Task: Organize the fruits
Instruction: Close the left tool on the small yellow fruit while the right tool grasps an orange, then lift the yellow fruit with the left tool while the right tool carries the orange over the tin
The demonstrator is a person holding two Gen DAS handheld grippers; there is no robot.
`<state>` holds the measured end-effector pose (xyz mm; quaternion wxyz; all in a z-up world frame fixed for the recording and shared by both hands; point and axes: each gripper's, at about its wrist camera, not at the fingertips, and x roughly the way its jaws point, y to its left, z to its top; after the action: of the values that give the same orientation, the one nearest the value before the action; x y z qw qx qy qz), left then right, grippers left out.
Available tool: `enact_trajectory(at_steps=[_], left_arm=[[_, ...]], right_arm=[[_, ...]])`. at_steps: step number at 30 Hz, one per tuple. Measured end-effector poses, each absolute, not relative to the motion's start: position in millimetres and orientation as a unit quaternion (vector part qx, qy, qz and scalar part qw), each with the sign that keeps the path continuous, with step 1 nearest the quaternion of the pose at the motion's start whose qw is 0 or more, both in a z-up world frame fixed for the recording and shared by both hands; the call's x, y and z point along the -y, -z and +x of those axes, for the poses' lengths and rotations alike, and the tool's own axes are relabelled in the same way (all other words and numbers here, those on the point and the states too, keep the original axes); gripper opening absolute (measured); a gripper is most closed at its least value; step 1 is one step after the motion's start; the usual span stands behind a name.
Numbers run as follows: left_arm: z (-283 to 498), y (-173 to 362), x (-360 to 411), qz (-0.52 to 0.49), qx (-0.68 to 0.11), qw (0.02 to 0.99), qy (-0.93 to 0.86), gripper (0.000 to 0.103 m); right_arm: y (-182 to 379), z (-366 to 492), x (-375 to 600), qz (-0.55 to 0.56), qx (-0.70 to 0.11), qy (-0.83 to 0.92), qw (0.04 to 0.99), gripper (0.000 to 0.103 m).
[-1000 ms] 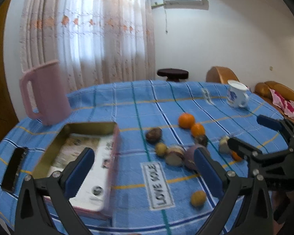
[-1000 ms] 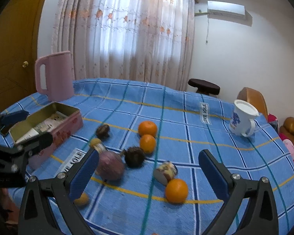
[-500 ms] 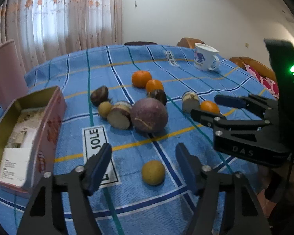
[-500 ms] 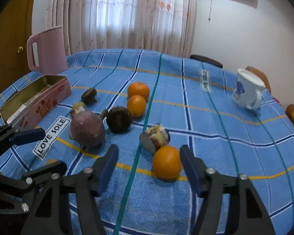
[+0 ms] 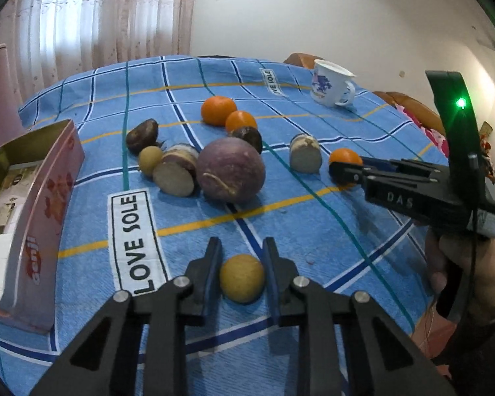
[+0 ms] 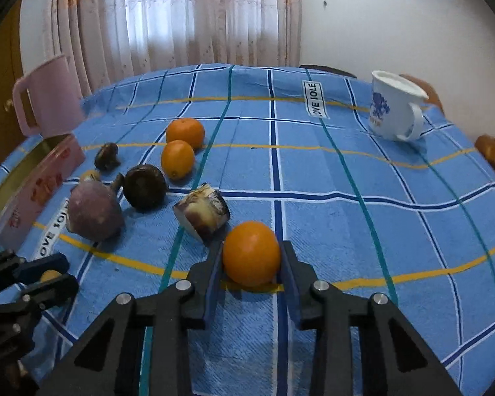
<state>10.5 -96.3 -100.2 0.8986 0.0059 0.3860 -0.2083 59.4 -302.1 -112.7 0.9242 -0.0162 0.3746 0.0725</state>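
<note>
My left gripper (image 5: 242, 264) is shut on a small yellow fruit (image 5: 242, 278) that rests on the blue checked tablecloth (image 5: 313, 237). My right gripper (image 6: 251, 264) is shut on an orange (image 6: 251, 252), also on the cloth. It shows in the left wrist view (image 5: 345, 157) between the right gripper's fingers. Behind lie a big purple round fruit (image 5: 230, 169), two cut pieces (image 5: 176, 173) (image 5: 304, 154), two oranges (image 5: 218, 110) (image 5: 241, 120), two dark brown fruits (image 5: 142, 134) (image 5: 247, 136) and another small yellow fruit (image 5: 150, 159).
An open pink tin box (image 5: 26, 204) with paper inside stands at the left. A pink jug (image 6: 48, 102) is behind it. A white mug (image 6: 392, 110) with blue print stands at the far right. A curtain and a white wall are behind the table.
Both grippers moved forward and down and closed: the left around the small yellow fruit, the right around the near orange. One second ago both were wide open.
</note>
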Motion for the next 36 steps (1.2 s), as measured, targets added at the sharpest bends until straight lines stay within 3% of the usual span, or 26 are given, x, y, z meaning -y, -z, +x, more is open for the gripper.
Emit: enact_trajectory(at_steps=[23, 36], left_arm=[[9, 55, 48, 0.014, -0.289, 0.949, 0.122, 0.026], [22, 37, -20, 0.010, -0.268, 0.963, 0.021, 0.026]], right_arm=[[75, 25, 235, -0.024, -0.277, -0.195, 0.941, 0.035], [38, 41, 175, -0.047, -0.238, -0.274, 0.931, 0.035]])
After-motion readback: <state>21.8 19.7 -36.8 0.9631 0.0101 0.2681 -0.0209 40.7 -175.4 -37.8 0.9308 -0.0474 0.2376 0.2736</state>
